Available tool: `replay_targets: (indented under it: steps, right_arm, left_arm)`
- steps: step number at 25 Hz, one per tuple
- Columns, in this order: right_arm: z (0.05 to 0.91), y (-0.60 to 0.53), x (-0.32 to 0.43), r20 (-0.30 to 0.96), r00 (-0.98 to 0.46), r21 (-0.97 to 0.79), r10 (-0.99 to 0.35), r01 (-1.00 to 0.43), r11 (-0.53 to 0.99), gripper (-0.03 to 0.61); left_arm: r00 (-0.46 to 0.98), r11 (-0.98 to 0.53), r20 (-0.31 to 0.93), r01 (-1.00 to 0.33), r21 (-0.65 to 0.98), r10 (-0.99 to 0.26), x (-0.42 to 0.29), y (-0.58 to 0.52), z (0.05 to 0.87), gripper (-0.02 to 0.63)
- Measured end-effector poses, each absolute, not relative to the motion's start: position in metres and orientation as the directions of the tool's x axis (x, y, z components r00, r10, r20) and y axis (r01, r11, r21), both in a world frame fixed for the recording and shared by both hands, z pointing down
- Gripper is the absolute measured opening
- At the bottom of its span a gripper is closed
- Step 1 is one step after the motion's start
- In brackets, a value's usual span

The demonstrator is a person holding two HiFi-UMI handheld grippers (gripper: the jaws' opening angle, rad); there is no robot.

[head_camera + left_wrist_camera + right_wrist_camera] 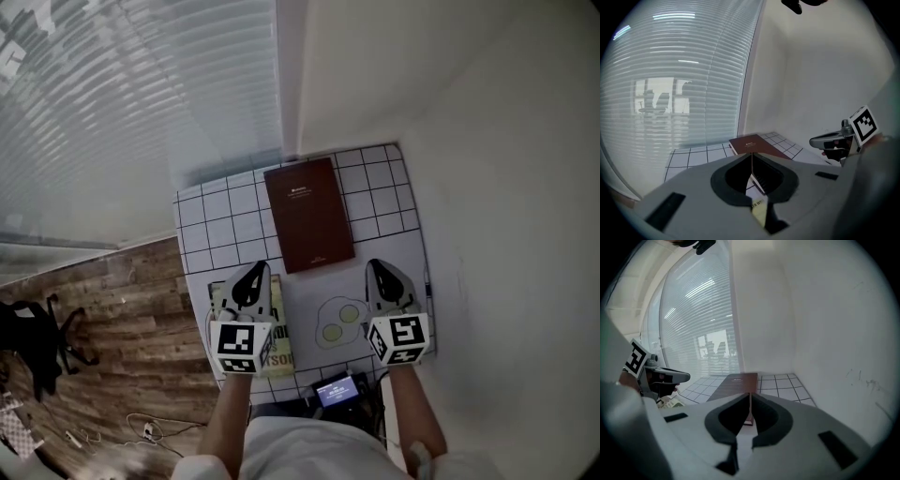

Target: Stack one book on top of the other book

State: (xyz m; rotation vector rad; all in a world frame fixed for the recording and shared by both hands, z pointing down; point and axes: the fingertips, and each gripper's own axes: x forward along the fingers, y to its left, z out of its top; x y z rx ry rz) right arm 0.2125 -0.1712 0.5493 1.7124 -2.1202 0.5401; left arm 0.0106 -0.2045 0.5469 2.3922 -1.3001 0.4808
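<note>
A small table [202, 220] is seen from above. Its far part is covered with a smooth white surface ruled in black squares, and its near part is plain and pale. A dark red-brown, rectangular hardcover book [309, 216] is laid flat on the squared part, close to the far edge and slightly turned. Its cover is matt, and a small line of light print is placed near the top.

A second book, pale yellow with bold black lettering [277, 342], is laid flat at the near left edge of the table, well apart from the brown one. It is partly covered by the left gripper [255, 274], which is held just above it. Whether it is touched cannot be told. In the left gripper view the grey jaws with their dark pads are pressed together, nothing is pinched, and a strip of the yellow book is seen under them.

The right gripper [377, 270] is held over the plain part of the table, beside a flat outlined figure with two yellowish rounds [339, 321]. Its jaws are also pressed together and nothing is held in them.

Ribbed glass [122, 94] stands behind the table, and a smooth white wall [506, 187] stands to the right of it.
</note>
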Motion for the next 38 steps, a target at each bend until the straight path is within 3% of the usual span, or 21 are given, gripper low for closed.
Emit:
replay_targets:
  steps: [13, 16, 18, 29, 33, 38]
  right_arm:
    - [0.596, -0.199, 0.203, 0.556, -0.225, -0.097, -0.800, -0.974, 0.206, 0.009]
    - [0.603, -0.205, 0.202, 0.566, -0.229, -0.098, -0.792, -0.972, 0.212, 0.012]
    - [0.607, -0.208, 0.202, 0.572, -0.232, -0.101, -0.786, -0.972, 0.213, 0.032]
    - [0.629, -0.222, 0.194, 0.606, -0.303, -0.196, -0.735, -0.953, 0.231, 0.149]
    - [0.632, -0.226, 0.189, 0.609, -0.325, -0.216, -0.723, -0.946, 0.243, 0.167]
    - [0.636, -0.230, 0.186, 0.612, -0.342, -0.229, -0.714, -0.940, 0.254, 0.186]
  left_arm:
    - [0.527, -0.470, 0.558, -0.844, 0.258, -0.641, 0.029, -0.218, 0.593, 0.012]
    - [0.535, -0.452, 0.595, -0.840, 0.300, -0.600, 0.033, -0.219, 0.608, 0.074]
    - [0.535, -0.429, 0.618, -0.842, 0.328, -0.576, 0.034, -0.219, 0.616, 0.106]
    - [0.546, -0.401, 0.654, -0.835, 0.376, -0.524, 0.042, -0.229, 0.627, 0.135]
    - [0.578, -0.375, 0.697, -0.813, 0.446, -0.424, 0.047, -0.230, 0.636, 0.204]
    - [0.607, -0.369, 0.738, -0.785, 0.498, -0.295, 0.052, -0.231, 0.644, 0.207]
